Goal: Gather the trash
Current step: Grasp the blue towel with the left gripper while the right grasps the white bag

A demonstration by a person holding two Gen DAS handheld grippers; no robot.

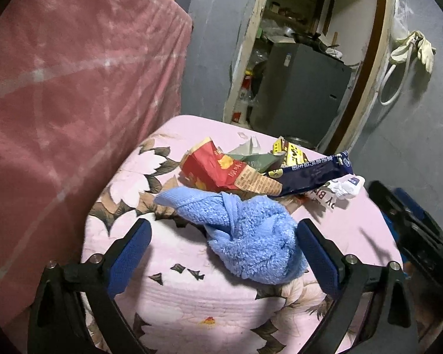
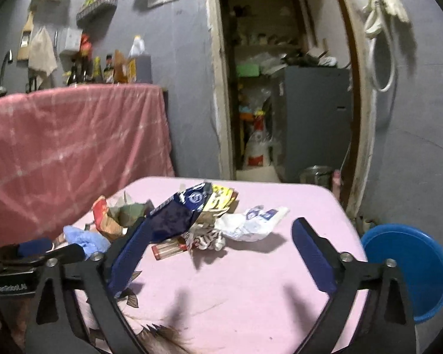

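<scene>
A heap of trash lies on the table's pink flowered cloth (image 1: 192, 303): a red wrapper (image 1: 218, 171), a dark blue wrapper (image 1: 313, 174), a yellow wrapper (image 1: 292, 152) and crumpled white paper (image 1: 347, 187). In front of it lies a light blue towel (image 1: 245, 236). My left gripper (image 1: 224, 224) is open, its fingers on either side of the towel. My right gripper (image 2: 221, 224) is open above the table, facing the dark blue wrapper (image 2: 174, 215), white paper (image 2: 251, 224) and a small orange tube (image 2: 168, 249). Each gripper also shows in the other's view: right gripper (image 1: 398, 206), left gripper (image 2: 56, 249).
A counter draped in pink cloth (image 2: 73, 147) stands left of the table, with bottles (image 2: 103, 67) on top. Behind is a doorway with a grey cabinet (image 2: 313, 118). A blue basin (image 2: 410, 268) sits below the table's right edge, a metal pot (image 2: 316, 174) beyond it.
</scene>
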